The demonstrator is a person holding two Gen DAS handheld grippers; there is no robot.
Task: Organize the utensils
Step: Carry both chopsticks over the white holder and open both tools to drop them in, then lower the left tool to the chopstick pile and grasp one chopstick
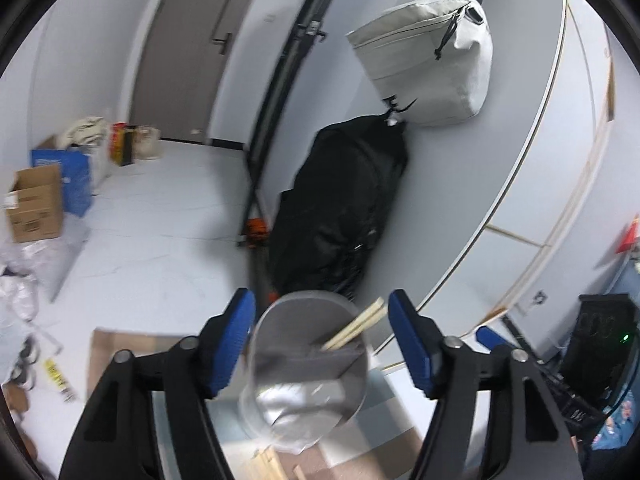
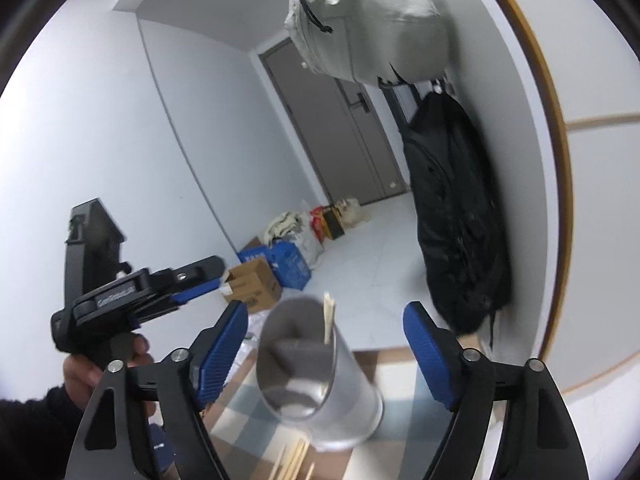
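Note:
A shiny metal utensil cup stands on the checked tabletop, and a pair of pale wooden chopsticks leans out of it to the right. My left gripper is open; its blue pads flank the cup without pressing on it. In the right wrist view the same cup holds a chopstick upright behind an inner divider. My right gripper is open too, and its pads stay off the cup's sides. Loose chopsticks lie on the table in front of the cup.
A hand holds the left gripper at the left of the right wrist view. A black bag and a grey bag hang on the wall behind the table. Cardboard boxes and bags sit on the floor by a grey door.

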